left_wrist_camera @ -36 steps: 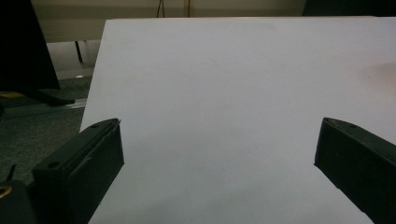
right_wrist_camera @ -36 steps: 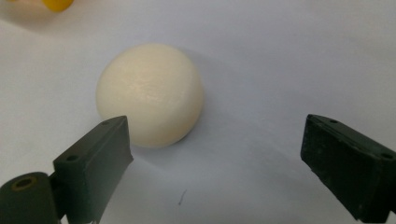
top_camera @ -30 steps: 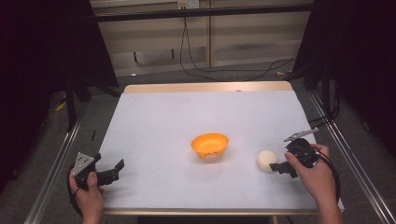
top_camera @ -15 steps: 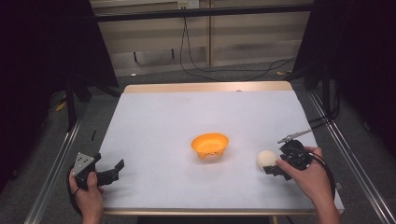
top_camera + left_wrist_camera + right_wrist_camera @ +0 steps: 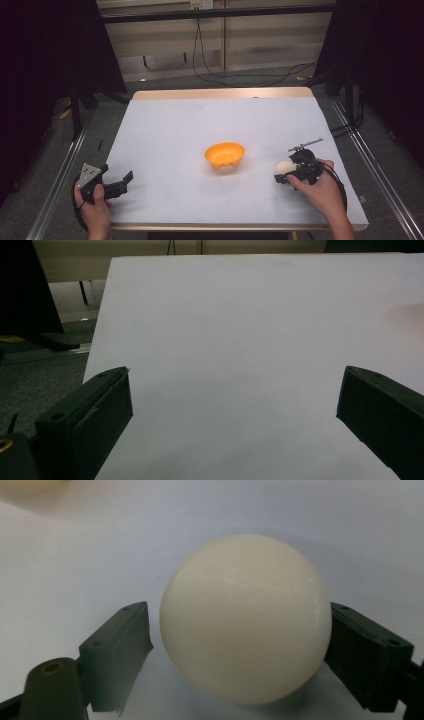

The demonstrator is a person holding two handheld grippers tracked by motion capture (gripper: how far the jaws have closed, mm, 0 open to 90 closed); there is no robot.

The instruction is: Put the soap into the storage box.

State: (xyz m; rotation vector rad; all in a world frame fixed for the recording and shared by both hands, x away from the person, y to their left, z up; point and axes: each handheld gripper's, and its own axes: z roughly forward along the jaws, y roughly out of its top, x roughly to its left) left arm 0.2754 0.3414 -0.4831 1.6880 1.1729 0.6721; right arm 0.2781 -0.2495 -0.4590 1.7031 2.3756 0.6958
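A cream-white ball point(image 5: 283, 167) lies on the white table point(image 5: 200, 120), to the right of an orange bowl point(image 5: 225, 155). My right gripper point(image 5: 281, 173) reaches it from the right, and its jaws have just been closing with the ball between them. In the right gripper view the ball point(image 5: 245, 617) sits between the two jaws of the right gripper point(image 5: 240, 645): the right-hand jaw meets it and a thin gap shows at the left-hand one. My left gripper point(image 5: 124, 184) rests at the front left, open over bare table, with wide jaws in the left gripper view point(image 5: 235, 400).
Metal rails point(image 5: 55, 185) run along both sides of the table. Cables point(image 5: 220, 75) lie on the floor behind the far edge. Dark stands flank the back corners.
The right gripper has moved left to the ball, so its jaws now flank it. The left hand and gripper have stayed put, as has the bowl.
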